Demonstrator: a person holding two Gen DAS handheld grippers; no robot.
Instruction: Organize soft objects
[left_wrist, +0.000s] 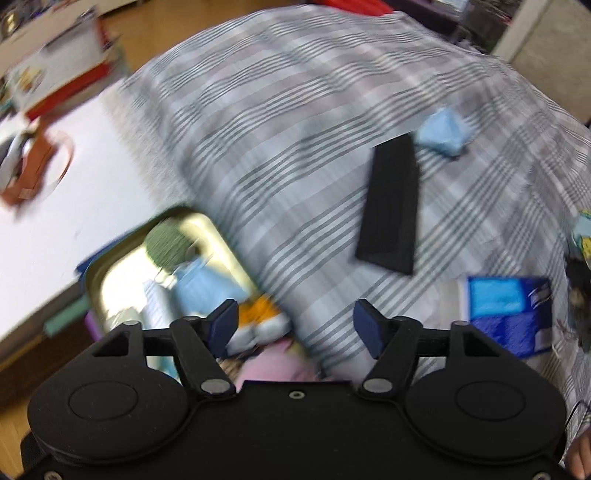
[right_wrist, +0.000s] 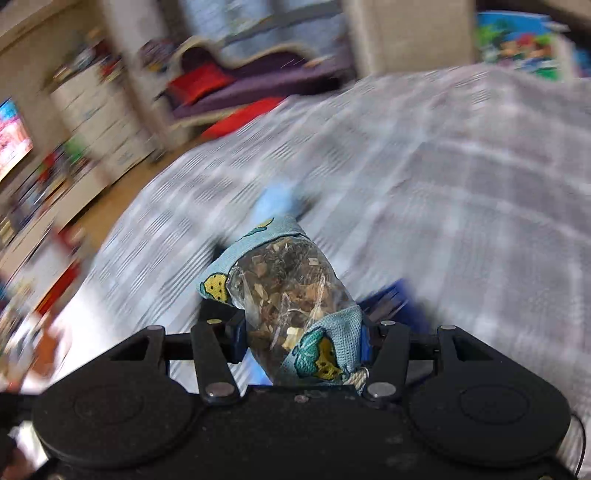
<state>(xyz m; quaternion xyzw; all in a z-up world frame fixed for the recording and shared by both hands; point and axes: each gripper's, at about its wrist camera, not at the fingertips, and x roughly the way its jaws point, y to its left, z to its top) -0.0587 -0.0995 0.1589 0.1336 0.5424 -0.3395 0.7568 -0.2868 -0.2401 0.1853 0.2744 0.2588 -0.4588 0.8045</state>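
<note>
While both views are smeared by motion, the layout reads OK: the plaid bedspread (left_wrist: 295, 122) is the landmark, w/ everything placed off it. At its left edge sits a metal tin (left_wrist: 110, 258) already holding soft items, a green knit piece, pale blue cloth, something orange/white, though the blur hides what exactly each is. Mid-spread lies a black flat pad (left_wrist: 391, 206), looks stiff-ish, w/ a light blue soft lump (left_wrist: 443, 136) just beyond its far end. Near the spread's right edge, a blue packet (left_wrist: 506, 314).

Left gripper (left_wrist: 295, 325) hangs over the tin-side edge of the spread, jaws apart, nothing between them.

Right gripper (right_wrist: 303, 332) is clamped on a small sachet (right_wrist: 288, 295): clear film w/ dried bits inside, wrapped in light blue printed cloth. Probably light, squashy, crinkly; film could slip or split if squeezed hard, so the cloth band near its base is the better hold. It sits between the pads at its lower end, most of it sticking out forward above the spread.
</note>
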